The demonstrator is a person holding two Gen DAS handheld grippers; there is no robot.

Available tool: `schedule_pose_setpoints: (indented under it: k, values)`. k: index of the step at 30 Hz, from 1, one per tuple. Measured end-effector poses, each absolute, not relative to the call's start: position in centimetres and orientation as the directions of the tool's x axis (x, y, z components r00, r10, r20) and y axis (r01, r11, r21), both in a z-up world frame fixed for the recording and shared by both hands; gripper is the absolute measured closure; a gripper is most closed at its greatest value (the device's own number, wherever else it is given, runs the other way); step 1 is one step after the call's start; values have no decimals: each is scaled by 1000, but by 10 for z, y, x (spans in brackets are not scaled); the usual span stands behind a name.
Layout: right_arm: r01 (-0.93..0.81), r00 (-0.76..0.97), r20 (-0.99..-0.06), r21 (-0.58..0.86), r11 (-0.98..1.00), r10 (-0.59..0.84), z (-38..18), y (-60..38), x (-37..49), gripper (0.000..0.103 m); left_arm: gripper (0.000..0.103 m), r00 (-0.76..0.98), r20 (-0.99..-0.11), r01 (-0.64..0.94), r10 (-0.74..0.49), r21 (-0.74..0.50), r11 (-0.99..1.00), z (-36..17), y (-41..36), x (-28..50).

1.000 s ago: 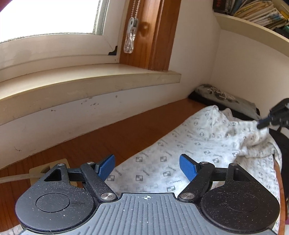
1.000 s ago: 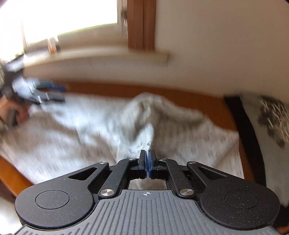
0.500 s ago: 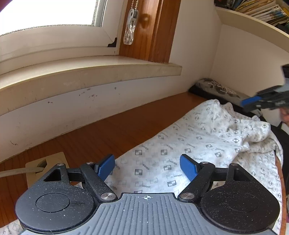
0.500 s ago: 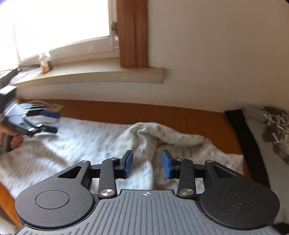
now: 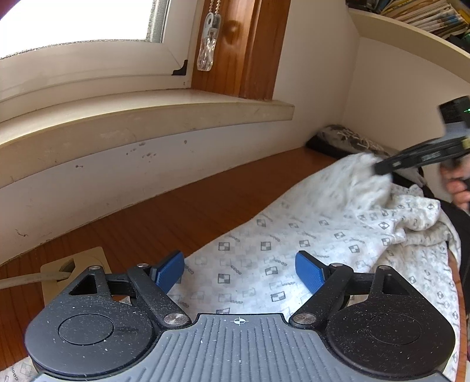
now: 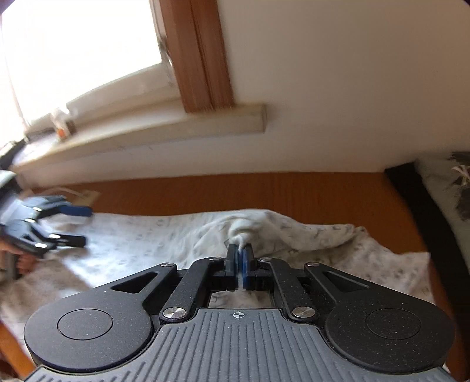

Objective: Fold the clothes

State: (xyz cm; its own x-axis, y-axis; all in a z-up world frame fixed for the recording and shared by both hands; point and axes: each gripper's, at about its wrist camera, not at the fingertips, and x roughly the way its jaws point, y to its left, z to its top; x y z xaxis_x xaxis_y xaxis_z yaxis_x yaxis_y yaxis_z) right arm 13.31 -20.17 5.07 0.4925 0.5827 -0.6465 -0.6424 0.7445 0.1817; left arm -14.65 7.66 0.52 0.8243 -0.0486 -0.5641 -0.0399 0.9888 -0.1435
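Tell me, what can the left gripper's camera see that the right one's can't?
Only the left wrist view shows the shelf of books, the blind-cord pull and the garment's checkered print sharply. Only the right wrist view shows the right gripper pinching a fold of the white garment, plus a small bottle on the windowsill. Both show the garment, wooden table, windowsill, and open left gripper.

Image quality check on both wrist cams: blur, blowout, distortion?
Left wrist: mostly sharp; window blown out white; right gripper and the raised cloth at it smeared; fisheye bows the sill. Right wrist: whole background soft with motion blur, window overexposed, patterned garment print unreadable, left gripper blurred.
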Motion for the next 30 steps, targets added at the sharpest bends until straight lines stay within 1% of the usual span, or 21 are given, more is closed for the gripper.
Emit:
schedule_pose_setpoints:
  k: [3,4,6,9,10,13,17,20,23,25,26,27,28,30]
  values:
    - [-653,447,-715,150,742,538,44,-206,120,98,17,820,-570,-36,-49,-138,990,4,75,-145]
    - [-651,448,-725,136,747,523,41,-207,119,97,17,820,-570,-38,-47,-135,990,4,74,-145]
    - [-629,466,-711,152,762,527,42,-212,121,82,16,821,-570,-38,-46,-133,990,4,74,-145]
    - [-565,516,-652,228,793,555,49,-226,136,68,15,821,-569,-40,-46,-137,990,4,74,-146]
    - [-545,529,-645,240,804,551,49,-229,142,66,15,821,-570,-39,-46,-137,990,4,74,-146]
    - [-491,541,-653,267,830,530,44,-233,160,65,15,819,-572,-39,-44,-132,990,4,73,-145]
    - [-446,534,-688,265,855,491,29,-228,178,64,14,819,-572,-39,-41,-126,991,3,72,-145]
    - [-410,512,-710,292,864,483,14,-227,191,64,14,819,-572,-38,-41,-125,991,4,73,-145]
    - [-387,505,-703,333,860,500,4,-227,205,64,13,820,-571,-37,-42,-126,991,4,73,-145]
    - [-378,507,-697,347,858,506,0,-224,213,64,13,820,-571,-37,-42,-126,991,4,73,-145]
    - [-378,507,-697,349,857,507,0,-223,218,66,13,820,-571,-37,-41,-124,992,4,72,-146]
    - [-382,507,-697,345,857,507,-2,-221,222,84,12,820,-572,-37,-40,-122,992,4,72,-146]
    - [-395,514,-694,330,857,504,0,-218,224,98,12,819,-572,-37,-39,-120,992,4,72,-146]
    - [-427,538,-677,295,855,502,8,-213,227,99,12,819,-573,-37,-38,-119,992,4,71,-146]
